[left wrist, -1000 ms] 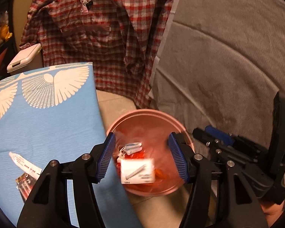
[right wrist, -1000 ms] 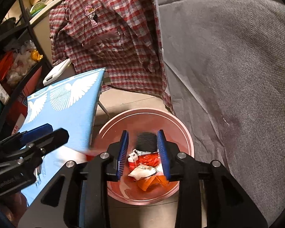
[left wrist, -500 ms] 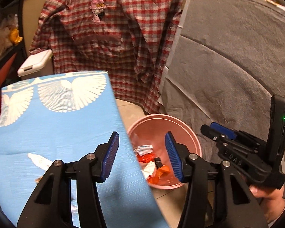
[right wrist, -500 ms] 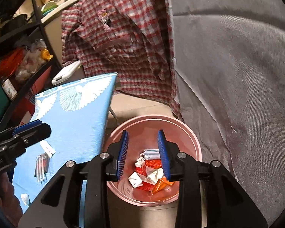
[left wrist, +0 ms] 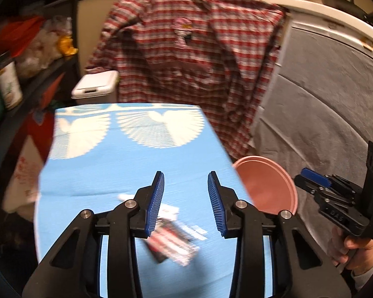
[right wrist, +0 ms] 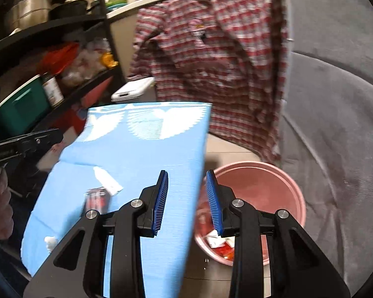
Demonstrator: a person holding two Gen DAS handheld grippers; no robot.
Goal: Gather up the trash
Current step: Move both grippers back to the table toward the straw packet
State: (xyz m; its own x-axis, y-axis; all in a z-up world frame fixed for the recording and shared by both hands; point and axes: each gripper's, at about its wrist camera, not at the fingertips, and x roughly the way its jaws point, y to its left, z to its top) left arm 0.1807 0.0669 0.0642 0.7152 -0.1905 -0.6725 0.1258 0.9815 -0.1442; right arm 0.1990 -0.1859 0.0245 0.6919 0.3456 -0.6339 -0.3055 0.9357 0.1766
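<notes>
The remaining trash lies on the blue cloth-covered table [left wrist: 126, 173]: a clear red-and-black wrapper [left wrist: 172, 243], a white tube [right wrist: 107, 180] just beyond it, and a small white scrap [right wrist: 49, 242] at the near left edge. The pink bin [right wrist: 281, 178] stands on the floor just right of the table's right edge, with red and white wrappers already in its bottom.

I have swung both grippers from above the bin back over the table. The left gripper [left wrist: 186, 203] now hangs above the wrapper; its jaws have just been closing, they stand part spread, and nothing is between them. The right gripper [right wrist: 187, 201] straddles the table's right edge, jaws part spread and empty. I judge the last drop complete and the next pick, the wrapper, ready to begin.

The table centre is open for descent. The right gripper has the table edge and bin rim close below; a plaid shirt [left wrist: 199, 62] hangs well beyond.
</notes>
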